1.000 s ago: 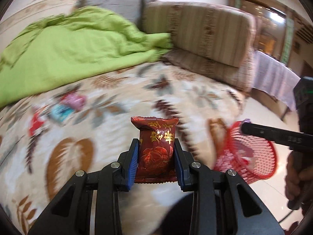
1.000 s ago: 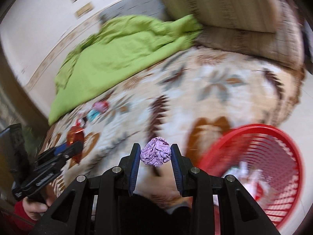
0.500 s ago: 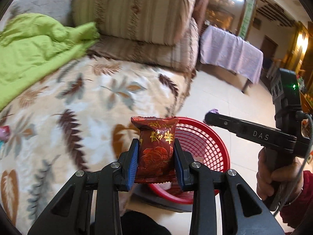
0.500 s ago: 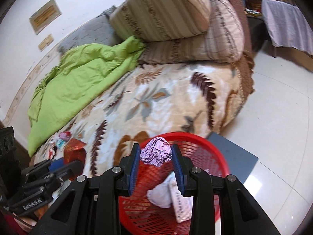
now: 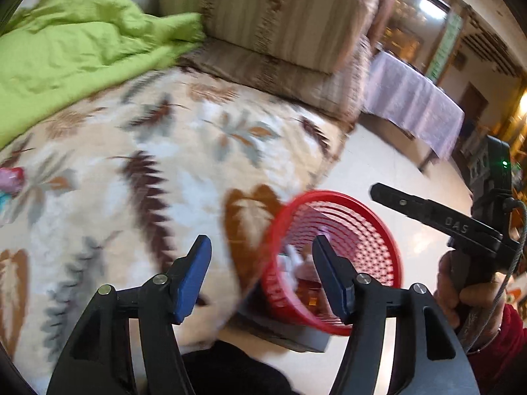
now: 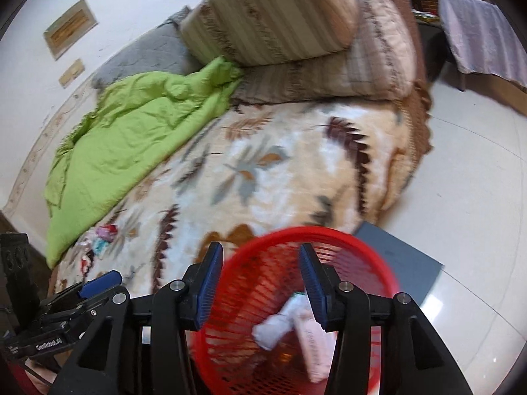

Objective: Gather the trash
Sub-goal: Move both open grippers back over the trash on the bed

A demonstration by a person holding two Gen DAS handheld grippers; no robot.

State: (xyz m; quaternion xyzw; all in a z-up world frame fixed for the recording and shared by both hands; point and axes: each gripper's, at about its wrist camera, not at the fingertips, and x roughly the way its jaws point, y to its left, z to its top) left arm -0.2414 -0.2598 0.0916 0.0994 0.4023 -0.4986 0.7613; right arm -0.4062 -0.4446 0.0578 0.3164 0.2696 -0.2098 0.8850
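A red mesh basket (image 5: 369, 227) (image 6: 359, 243) stands on the floor by the bed's edge, holding white and pink scraps (image 6: 276, 329) and a dark red wrapper (image 5: 308, 288). My left gripper (image 5: 262, 250) is open and empty, up beside the basket's near rim. My right gripper (image 6: 260, 260) is open and empty right over the basket; it also shows at the right of the left wrist view as a black arm (image 5: 428, 210) held in a hand. Several small wrappers (image 6: 102, 238) (image 5: 11, 177) lie on the leaf-patterned blanket (image 6: 280, 171).
A green quilt (image 6: 138, 125) is bunched at the bed's far side, with striped pillows (image 6: 280, 16) stacked at the head. A grey mat (image 6: 405, 260) lies under the basket on the white tiled floor (image 6: 467, 171). A table with a lilac cloth (image 5: 411, 105) stands beyond.
Both grippers have opened. The red snack packet left my left gripper and the purple foil ball left my right one. Both views have shifted back a little toward the bed.
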